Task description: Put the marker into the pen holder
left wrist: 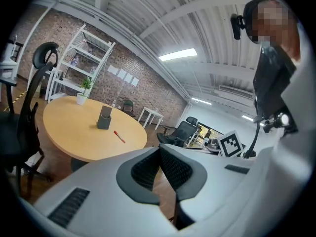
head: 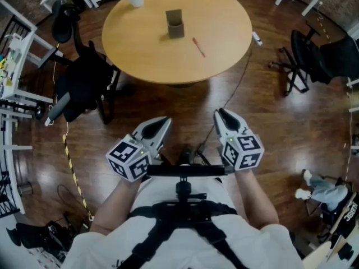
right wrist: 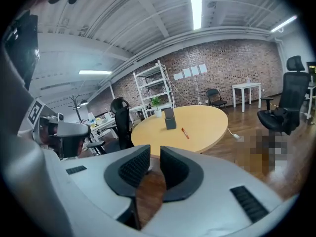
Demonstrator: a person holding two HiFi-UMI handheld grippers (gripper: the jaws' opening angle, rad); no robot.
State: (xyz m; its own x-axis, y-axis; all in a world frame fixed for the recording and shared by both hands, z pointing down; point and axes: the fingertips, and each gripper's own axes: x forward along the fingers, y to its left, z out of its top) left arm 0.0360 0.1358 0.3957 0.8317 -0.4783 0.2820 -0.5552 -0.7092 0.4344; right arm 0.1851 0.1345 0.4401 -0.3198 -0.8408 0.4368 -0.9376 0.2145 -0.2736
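Nothing gripped, short of the round table (head: 140, 66)
Your left gripper (head: 162, 122) has its jaws together; your right gripper (head: 221, 114) holds them narrowly apart. At twelve o'clock the red marker (head: 198, 46) lies on the table, four o'clock from the pen holder (head: 175, 24).

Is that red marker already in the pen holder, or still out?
Out. The marker lies flat on the table, apart from the upright pen holder.

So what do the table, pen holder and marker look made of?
Table: wood or wood-look laminate, matte light tan, faint sheen. Pen holder: dull grey-brown, boxy, possibly felt or plastic; unclear. Marker: probably plastic, red, too small to confirm.
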